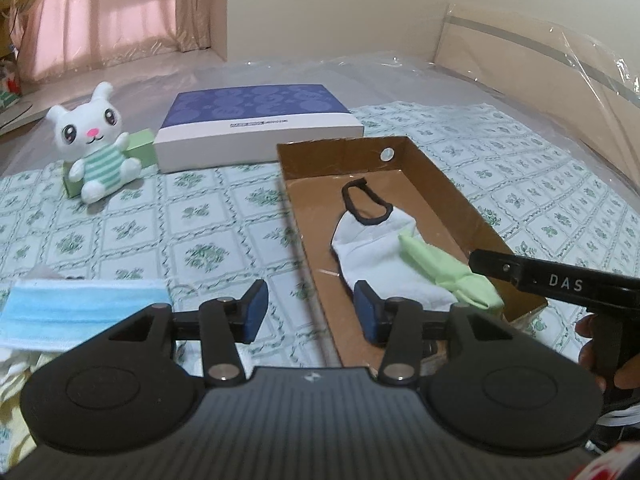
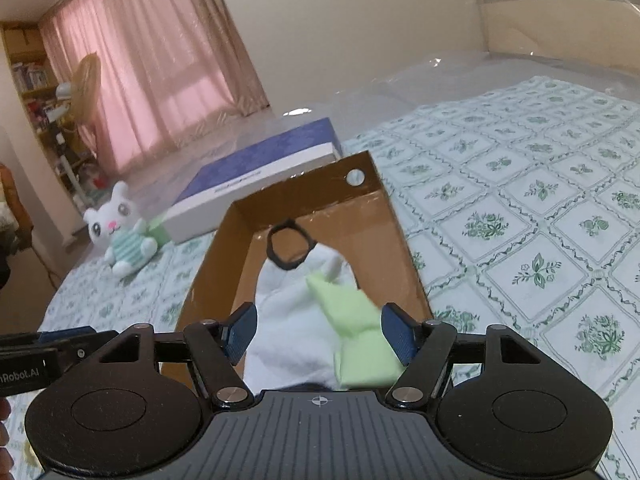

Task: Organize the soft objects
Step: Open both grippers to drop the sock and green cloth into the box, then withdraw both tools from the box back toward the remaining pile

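A brown cardboard box (image 1: 472, 216) lies open on the bedsheet. Inside it lie a white sock with a black cuff (image 1: 376, 240) and a light green cloth (image 1: 452, 276) across the sock's near end. My left gripper (image 1: 310, 312) is open and empty, straddling the box's left wall. My right gripper (image 2: 318, 330) is open above the box (image 2: 224, 256), with the white sock (image 2: 288, 304) and green cloth (image 2: 352, 320) between and below its fingers, not gripped. A blue face mask (image 1: 76, 312) lies at the near left. A white bunny plush (image 1: 98, 148) sits at the far left.
A flat blue-and-white box (image 1: 256, 128) lies behind the cardboard box, with a small green box (image 1: 140, 148) beside the plush. Pale cloths (image 1: 16, 364) lie under the mask. Clear plastic covers the far bed and headboard (image 1: 560, 68). The right gripper's arm (image 1: 560, 284) crosses the box's near right corner.
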Demonstrator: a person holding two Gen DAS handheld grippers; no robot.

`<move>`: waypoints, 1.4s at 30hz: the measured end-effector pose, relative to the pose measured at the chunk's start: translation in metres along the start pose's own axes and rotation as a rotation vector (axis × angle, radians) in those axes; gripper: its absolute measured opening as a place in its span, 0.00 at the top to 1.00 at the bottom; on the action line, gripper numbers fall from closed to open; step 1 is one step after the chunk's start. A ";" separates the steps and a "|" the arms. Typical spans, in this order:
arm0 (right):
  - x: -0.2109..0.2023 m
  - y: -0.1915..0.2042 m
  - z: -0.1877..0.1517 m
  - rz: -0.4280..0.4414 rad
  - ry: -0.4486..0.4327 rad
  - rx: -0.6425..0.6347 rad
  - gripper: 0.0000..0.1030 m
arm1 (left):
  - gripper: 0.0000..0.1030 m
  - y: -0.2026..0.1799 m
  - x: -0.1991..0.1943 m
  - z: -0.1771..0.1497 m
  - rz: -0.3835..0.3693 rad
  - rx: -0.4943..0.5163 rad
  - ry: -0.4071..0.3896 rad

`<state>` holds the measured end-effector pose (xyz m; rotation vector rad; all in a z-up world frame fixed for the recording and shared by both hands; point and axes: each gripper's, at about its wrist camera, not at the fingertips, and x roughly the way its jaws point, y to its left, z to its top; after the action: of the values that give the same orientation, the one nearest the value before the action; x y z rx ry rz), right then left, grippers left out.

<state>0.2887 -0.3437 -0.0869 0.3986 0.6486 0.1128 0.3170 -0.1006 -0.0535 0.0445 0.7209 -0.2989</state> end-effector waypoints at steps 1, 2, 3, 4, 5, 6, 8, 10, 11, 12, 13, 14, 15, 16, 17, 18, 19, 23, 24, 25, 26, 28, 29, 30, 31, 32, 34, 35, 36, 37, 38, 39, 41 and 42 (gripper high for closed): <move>-0.002 0.003 -0.001 0.003 0.001 -0.005 0.33 | 0.57 0.001 -0.003 -0.002 0.001 -0.004 0.001; -0.005 0.005 -0.001 0.007 0.003 -0.010 0.33 | 0.56 0.002 -0.007 -0.003 0.004 -0.007 0.000; -0.008 0.008 -0.002 0.010 0.004 -0.015 0.33 | 0.56 0.003 -0.012 -0.005 0.006 -0.011 -0.001; -0.011 0.011 -0.003 0.012 0.005 -0.021 0.33 | 0.56 0.004 -0.016 -0.007 0.007 -0.015 -0.003; -0.014 0.014 -0.003 0.014 0.005 -0.026 0.33 | 0.55 0.005 -0.021 -0.009 0.007 -0.019 -0.005; -0.018 0.017 -0.004 0.017 0.003 -0.031 0.33 | 0.55 0.006 -0.025 -0.010 0.008 -0.023 -0.007; -0.026 0.023 -0.005 0.025 0.001 -0.041 0.33 | 0.55 0.009 -0.036 -0.012 0.012 -0.032 -0.013; -0.034 0.030 -0.006 0.032 -0.003 -0.049 0.33 | 0.55 0.011 -0.047 -0.014 0.018 -0.040 -0.022; -0.038 0.033 -0.007 0.037 -0.006 -0.052 0.33 | 0.55 0.012 -0.053 -0.015 0.019 -0.045 -0.026; -0.044 0.036 -0.007 0.041 -0.008 -0.056 0.33 | 0.55 0.014 -0.059 -0.016 0.021 -0.050 -0.031; -0.048 0.039 -0.007 0.045 -0.009 -0.059 0.33 | 0.55 0.015 -0.065 -0.017 0.023 -0.054 -0.035; -0.052 0.042 -0.008 0.050 -0.011 -0.062 0.33 | 0.55 0.016 -0.071 -0.019 0.027 -0.058 -0.041; -0.058 0.046 -0.009 0.055 -0.014 -0.067 0.33 | 0.54 0.018 -0.078 -0.020 0.031 -0.062 -0.046; -0.062 0.049 -0.009 0.058 -0.016 -0.071 0.33 | 0.54 0.019 -0.085 -0.022 0.035 -0.066 -0.052; -0.068 0.052 -0.010 0.062 -0.019 -0.076 0.33 | 0.54 0.020 -0.091 -0.024 0.039 -0.070 -0.056; -0.072 0.056 -0.010 0.065 -0.021 -0.081 0.33 | 0.54 0.022 -0.098 -0.026 0.043 -0.074 -0.060; -0.077 0.059 -0.011 0.069 -0.022 -0.087 0.33 | 0.54 0.024 -0.105 -0.028 0.048 -0.079 -0.065; -0.096 0.073 -0.016 0.084 -0.026 -0.105 0.33 | 0.54 0.029 -0.131 -0.038 0.068 -0.100 -0.079; -0.100 0.077 -0.017 0.089 -0.026 -0.110 0.33 | 0.54 0.031 -0.138 -0.041 0.074 -0.105 -0.082; -0.106 0.081 -0.019 0.096 -0.027 -0.116 0.33 | 0.54 0.033 -0.145 -0.043 0.080 -0.110 -0.086; -0.110 0.085 -0.022 0.101 -0.026 -0.122 0.33 | 0.53 0.035 -0.151 -0.047 0.084 -0.115 -0.088; -0.118 0.092 -0.026 0.112 -0.023 -0.133 0.33 | 0.53 0.039 -0.164 -0.053 0.093 -0.129 -0.092; -0.121 0.094 -0.029 0.116 -0.022 -0.136 0.33 | 0.52 0.041 -0.170 -0.057 0.098 -0.136 -0.093; -0.125 0.098 -0.031 0.121 -0.019 -0.140 0.33 | 0.52 0.043 -0.175 -0.060 0.105 -0.140 -0.094; -0.127 0.101 -0.034 0.126 -0.016 -0.143 0.33 | 0.52 0.045 -0.181 -0.064 0.112 -0.142 -0.095; -0.130 0.103 -0.037 0.131 -0.014 -0.147 0.33 | 0.52 0.047 -0.185 -0.067 0.118 -0.145 -0.096; -0.135 0.111 -0.044 0.143 -0.004 -0.160 0.33 | 0.51 0.051 -0.195 -0.075 0.127 -0.155 -0.098; -0.137 0.113 -0.047 0.148 0.001 -0.166 0.33 | 0.51 0.053 -0.199 -0.078 0.132 -0.160 -0.097; -0.140 0.117 -0.050 0.154 0.006 -0.174 0.33 | 0.50 0.055 -0.203 -0.080 0.138 -0.165 -0.098; -0.142 0.119 -0.054 0.161 0.011 -0.181 0.33 | 0.50 0.056 -0.207 -0.084 0.145 -0.171 -0.099; -0.143 0.121 -0.057 0.167 0.014 -0.186 0.33 | 0.50 0.058 -0.211 -0.087 0.150 -0.176 -0.100; -0.144 0.123 -0.060 0.174 0.018 -0.191 0.33 | 0.50 0.060 -0.215 -0.090 0.154 -0.181 -0.101; -0.146 0.129 -0.066 0.191 0.027 -0.208 0.33 | 0.50 0.063 -0.222 -0.097 0.167 -0.188 -0.100; -0.147 0.132 -0.069 0.198 0.030 -0.217 0.33 | 0.50 0.064 -0.225 -0.101 0.174 -0.190 -0.099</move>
<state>0.1332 -0.2336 -0.0015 0.2506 0.6188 0.3748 0.1107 0.0324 0.0143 -0.0867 0.6400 -0.0647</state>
